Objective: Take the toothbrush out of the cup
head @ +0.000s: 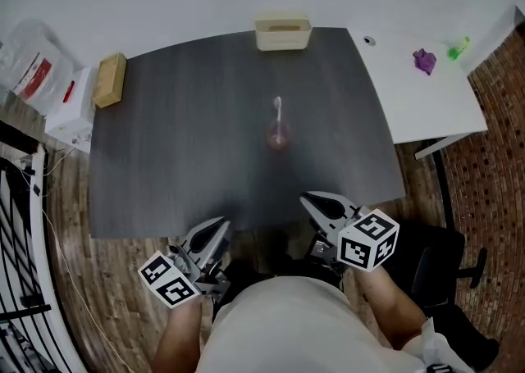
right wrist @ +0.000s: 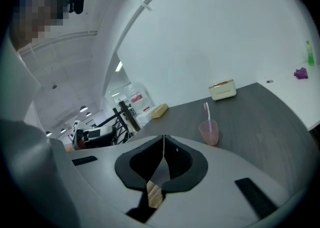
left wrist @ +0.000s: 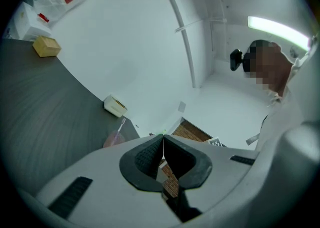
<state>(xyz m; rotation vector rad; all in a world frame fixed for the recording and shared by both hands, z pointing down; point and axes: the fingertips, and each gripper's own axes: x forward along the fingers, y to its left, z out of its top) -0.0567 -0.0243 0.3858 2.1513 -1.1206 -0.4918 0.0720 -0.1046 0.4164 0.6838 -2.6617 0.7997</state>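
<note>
Pink translucent cup (head: 278, 138) on dark table (head: 180, 142), pale toothbrush (head: 278, 113) standing inside, left gripper (head: 220, 225) and right gripper (head: 310, 199) closed, empty

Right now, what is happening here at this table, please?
A person holds a gripper in each hand near the front edge of the dark table. The left gripper and the right gripper are both shut and hold nothing. The toothbrush stands in the pink cup mid-table, apart from both grippers. It is not yet taken out.
</note>
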